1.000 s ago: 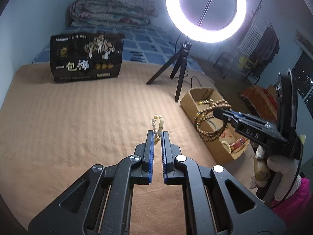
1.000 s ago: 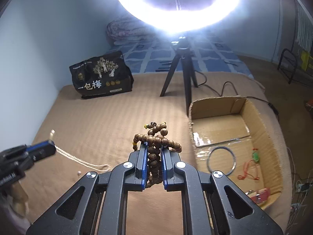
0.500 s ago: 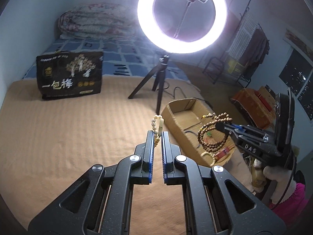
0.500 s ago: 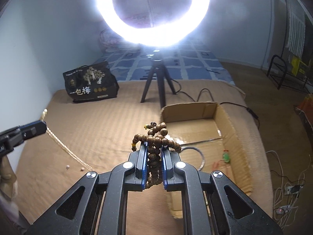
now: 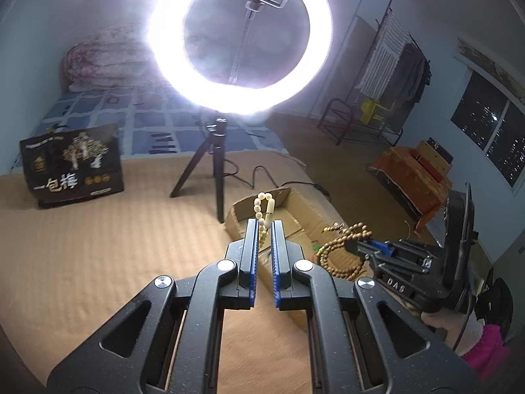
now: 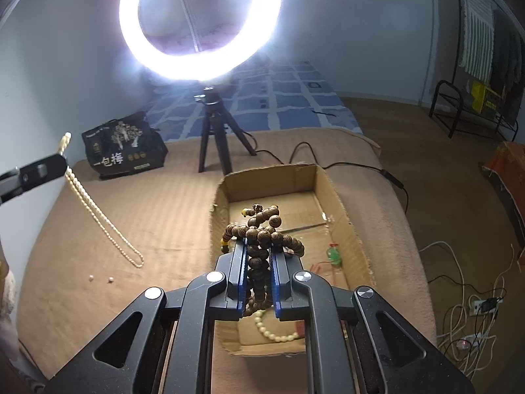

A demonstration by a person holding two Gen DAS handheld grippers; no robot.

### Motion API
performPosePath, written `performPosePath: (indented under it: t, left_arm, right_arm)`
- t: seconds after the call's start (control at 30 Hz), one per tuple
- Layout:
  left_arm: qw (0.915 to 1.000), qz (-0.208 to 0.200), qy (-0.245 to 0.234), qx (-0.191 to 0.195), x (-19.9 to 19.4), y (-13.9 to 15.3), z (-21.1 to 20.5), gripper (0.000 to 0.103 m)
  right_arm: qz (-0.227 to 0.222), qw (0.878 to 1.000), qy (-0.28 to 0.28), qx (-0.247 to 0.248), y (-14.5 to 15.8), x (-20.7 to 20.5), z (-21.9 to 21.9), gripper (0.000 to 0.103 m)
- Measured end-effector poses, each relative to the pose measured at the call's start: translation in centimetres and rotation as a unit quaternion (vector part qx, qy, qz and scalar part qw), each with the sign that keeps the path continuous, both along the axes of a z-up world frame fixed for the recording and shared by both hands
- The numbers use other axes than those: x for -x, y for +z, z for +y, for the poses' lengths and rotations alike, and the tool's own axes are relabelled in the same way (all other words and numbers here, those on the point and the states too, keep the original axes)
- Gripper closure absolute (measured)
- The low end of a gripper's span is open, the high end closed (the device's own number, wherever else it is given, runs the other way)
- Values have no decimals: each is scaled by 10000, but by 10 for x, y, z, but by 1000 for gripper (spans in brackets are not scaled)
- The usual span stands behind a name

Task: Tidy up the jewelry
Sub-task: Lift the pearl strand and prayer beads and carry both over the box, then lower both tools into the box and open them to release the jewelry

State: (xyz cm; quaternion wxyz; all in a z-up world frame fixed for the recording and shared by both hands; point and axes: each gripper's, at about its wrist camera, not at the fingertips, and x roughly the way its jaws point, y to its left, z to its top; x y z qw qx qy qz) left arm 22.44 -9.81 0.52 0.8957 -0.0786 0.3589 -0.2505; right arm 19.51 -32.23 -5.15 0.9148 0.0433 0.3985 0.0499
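My left gripper (image 5: 263, 224) is shut on a cream pearl necklace (image 5: 262, 208). In the right wrist view the necklace (image 6: 98, 216) hangs from that gripper (image 6: 60, 162), its low end just above the tan bedspread. My right gripper (image 6: 257, 241) is shut on a brown wooden bead string (image 6: 261, 229) and holds it above the open cardboard box (image 6: 331, 193). The same gripper (image 5: 352, 246) and beads (image 5: 341, 252) show at right in the left wrist view, over the box (image 5: 295, 203). The box holds a green charm (image 6: 334, 252), a red cord and a cream bead bracelet (image 6: 275, 333).
A lit ring light on a black tripod (image 6: 213, 134) stands behind the box, its cable (image 6: 361, 167) trailing right. A black printed bag (image 6: 123, 146) sits at the back left. Two loose pearls (image 6: 100, 278) lie on the bedspread. Cables and a power strip (image 6: 482, 305) lie on the floor.
Both grippers have risen and moved toward the box. The wooden beads now hang over the box, and the pearl necklace has lifted off the bedspread.
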Motion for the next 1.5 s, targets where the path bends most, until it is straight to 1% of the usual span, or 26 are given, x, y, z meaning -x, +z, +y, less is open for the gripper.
performPosePath:
  t: [0.37,0.7,0.83,1.0,1.17,1.33,1.5]
  left_arm:
    - [9996,-31,-257,-72,-24,-1,-55,98]
    - [9993,-34,-344,-118,-55,-7,-91,98]
    - [9991,24,-371,-202,-66,-19,-103,98]
    - [9988,210,-357,-261,-77,-42,-113,98]
    - [9980,354,-335,-391,-86,-61,-119,98]
    - [9973,432,-325,-499,-90,-71,-120,98]
    - [9969,509,-333,-503,-91,-77,-120,98]
  right_arm:
    - [125,9998,-104,-102,-14,-7,-28,93]
    - [339,9994,-43,-38,-35,-18,-35,93]
    - [415,9991,-62,0,-43,-23,-37,93]
    - [556,9983,-49,136,-55,-28,-36,93]
    - [666,9977,-105,112,-63,-33,-38,93]
    - [744,9970,-114,166,-70,-36,-38,93]
    - [783,9967,-92,170,-71,-36,-37,92]
